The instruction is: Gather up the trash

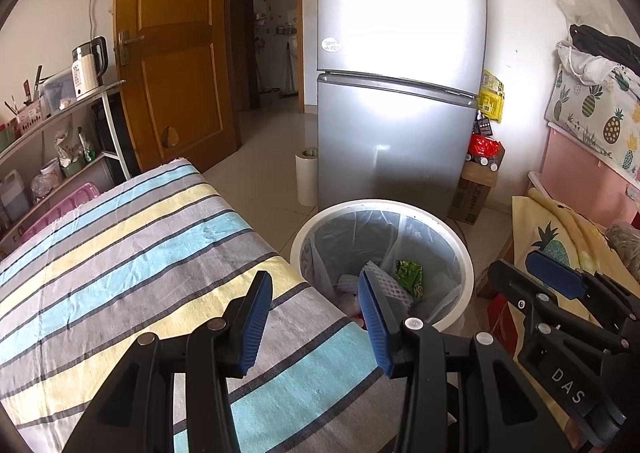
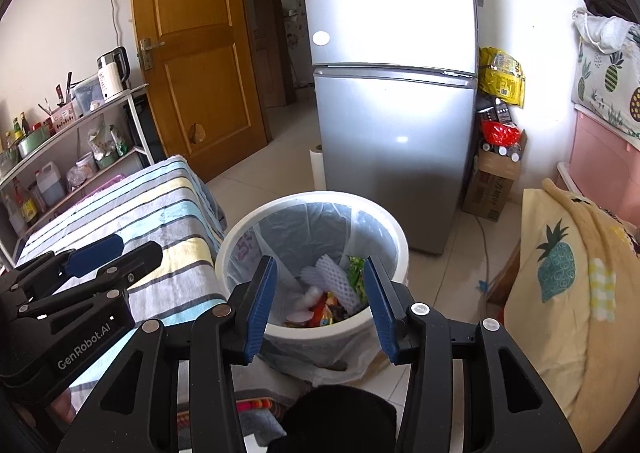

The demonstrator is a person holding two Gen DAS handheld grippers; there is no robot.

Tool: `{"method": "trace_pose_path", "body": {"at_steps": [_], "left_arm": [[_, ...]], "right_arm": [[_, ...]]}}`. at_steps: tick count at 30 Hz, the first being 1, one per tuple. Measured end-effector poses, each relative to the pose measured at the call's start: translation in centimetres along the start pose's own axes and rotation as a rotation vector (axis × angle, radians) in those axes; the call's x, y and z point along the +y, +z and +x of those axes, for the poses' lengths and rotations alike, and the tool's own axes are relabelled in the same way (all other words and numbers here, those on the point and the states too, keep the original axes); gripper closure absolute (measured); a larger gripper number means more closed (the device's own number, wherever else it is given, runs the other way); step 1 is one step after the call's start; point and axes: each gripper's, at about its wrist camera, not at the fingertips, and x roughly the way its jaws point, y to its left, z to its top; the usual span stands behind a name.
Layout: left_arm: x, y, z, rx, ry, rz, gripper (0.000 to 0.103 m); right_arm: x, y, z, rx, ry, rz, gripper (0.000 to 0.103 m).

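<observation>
A white round trash bin [image 1: 466, 273] [image 2: 236, 237] with a clear liner stands on the floor beside the striped table. Inside lie white foam netting [image 2: 336, 281], a green wrapper [image 1: 408, 273] [image 2: 354, 273] and red and orange packets [image 2: 324, 313]. My left gripper [image 1: 316, 327] hovers over the table's near corner, its blue pads apart with nothing between them. My right gripper [image 2: 318, 303] hangs above the bin's near rim, also open and empty. Each gripper shows in the other's view: the right gripper [image 1: 556, 293] at the right edge, the left gripper [image 2: 100, 257] at the left edge.
A striped cloth covers the table [image 1: 132, 253] [image 2: 132, 209]. A silver fridge [image 1: 396, 93] [image 2: 392, 113] stands behind the bin, a paper roll [image 1: 306, 177] at its left, cardboard boxes [image 1: 474, 189] at its right. A shelf with a kettle [image 1: 90, 69] lines the left wall. Pineapple-print fabric [image 2: 560, 273] drapes at right.
</observation>
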Motion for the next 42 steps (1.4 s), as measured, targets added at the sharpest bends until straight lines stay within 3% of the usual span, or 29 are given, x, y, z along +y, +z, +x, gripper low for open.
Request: {"method": "trace_pose_path", "body": {"at_steps": [42], "left_arm": [[-0.19, -0.52, -0.57, 0.009, 0.004, 0.002, 0.058]], "right_arm": [[0.99, -0.75, -0.99, -0.018, 0.004, -0.02, 0.057]]}}
